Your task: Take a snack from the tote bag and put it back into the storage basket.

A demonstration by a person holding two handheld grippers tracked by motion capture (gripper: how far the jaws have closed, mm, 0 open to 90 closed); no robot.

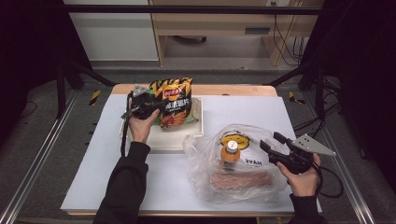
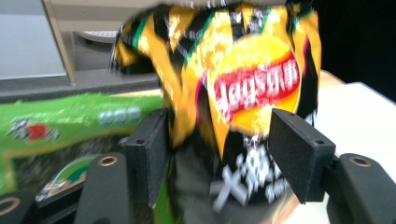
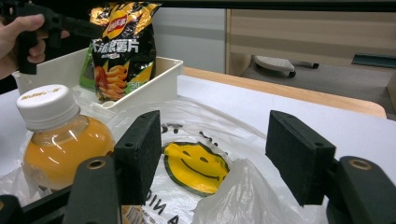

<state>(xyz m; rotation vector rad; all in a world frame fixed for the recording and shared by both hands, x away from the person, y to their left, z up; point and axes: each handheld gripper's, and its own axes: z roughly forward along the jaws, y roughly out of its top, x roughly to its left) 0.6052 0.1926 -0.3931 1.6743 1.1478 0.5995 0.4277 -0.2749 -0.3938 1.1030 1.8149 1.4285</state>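
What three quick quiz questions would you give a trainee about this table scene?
1. True or false: the chip bag lies inside the clear plastic bag.
2. What is printed on the plastic bag? A. a yellow smiley face; B. a red star; C. a blue flower.
3. Which tool has the chip bag between its open jaws?

Key
1. False: it stands upright in the white tray.
2. A.
3. The left tool.
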